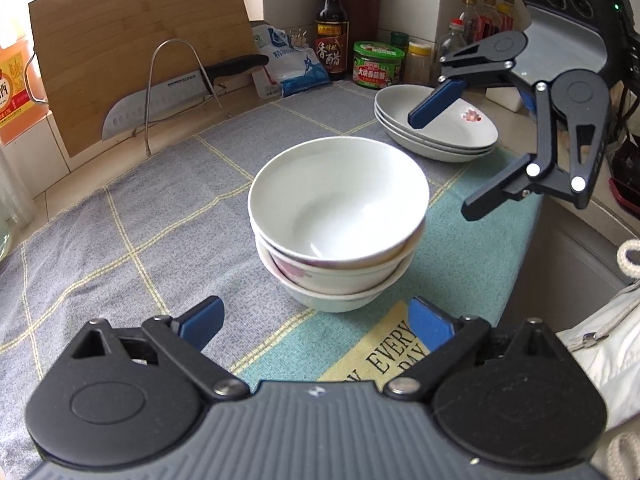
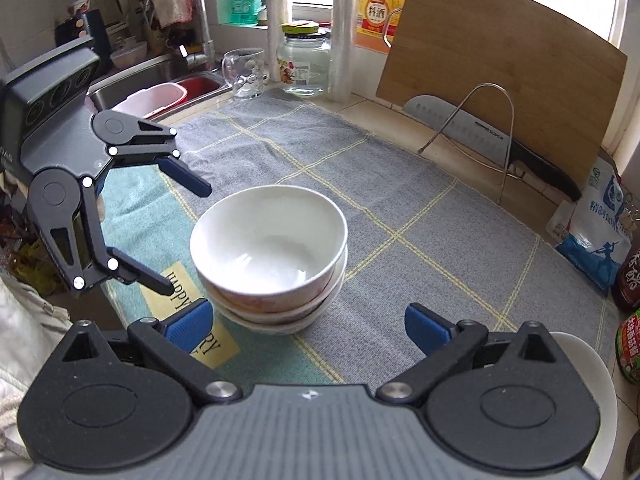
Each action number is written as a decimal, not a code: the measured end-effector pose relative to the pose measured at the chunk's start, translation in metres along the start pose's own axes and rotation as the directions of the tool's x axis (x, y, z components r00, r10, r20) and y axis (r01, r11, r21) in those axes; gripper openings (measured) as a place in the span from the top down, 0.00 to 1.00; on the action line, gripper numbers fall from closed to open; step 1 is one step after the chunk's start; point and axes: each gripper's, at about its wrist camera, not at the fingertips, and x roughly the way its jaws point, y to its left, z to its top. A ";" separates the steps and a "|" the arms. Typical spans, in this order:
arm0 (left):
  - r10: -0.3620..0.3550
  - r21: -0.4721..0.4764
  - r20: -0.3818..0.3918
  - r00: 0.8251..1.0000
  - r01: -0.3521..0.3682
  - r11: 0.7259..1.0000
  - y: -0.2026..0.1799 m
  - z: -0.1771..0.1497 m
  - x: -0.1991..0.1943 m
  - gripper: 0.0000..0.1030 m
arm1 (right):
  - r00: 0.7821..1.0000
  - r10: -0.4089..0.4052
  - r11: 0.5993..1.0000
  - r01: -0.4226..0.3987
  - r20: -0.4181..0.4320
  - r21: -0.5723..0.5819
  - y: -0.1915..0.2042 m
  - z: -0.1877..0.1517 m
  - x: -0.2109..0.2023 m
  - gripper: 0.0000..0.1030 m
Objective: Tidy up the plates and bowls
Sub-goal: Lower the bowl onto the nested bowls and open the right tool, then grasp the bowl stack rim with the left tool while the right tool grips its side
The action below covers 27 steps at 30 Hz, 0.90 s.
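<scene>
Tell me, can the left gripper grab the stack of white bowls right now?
Probably yes. The left gripper is open, and the stack of white ceramic bowls sits just ahead on the grey checked cloth with nothing between them.

Checked cloth (image 1: 160, 216) on counter; knife (image 1: 160, 98) in wire rack (image 1: 176, 76) against cutting board (image 1: 132, 40); vinegar bottle (image 1: 331, 28); glass jar (image 2: 306, 62) near sink (image 2: 152, 76).

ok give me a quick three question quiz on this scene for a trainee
1. True or false: the left tool is clamped on the bowl stack.
2. How many bowls are in that stack?
3. The plates sit: A) stacked beside the jars B) in the sink C) under the bowls.

Key: 1 false, both it and the right tool are open and hold nothing. 2 three. 3 A.
</scene>
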 end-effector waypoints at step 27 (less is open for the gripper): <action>-0.108 0.124 -0.119 0.987 0.122 0.985 0.008 0.007 0.054 0.08 | 0.986 0.110 0.983 -0.127 -0.127 -0.133 -0.013 -0.006 0.083 0.00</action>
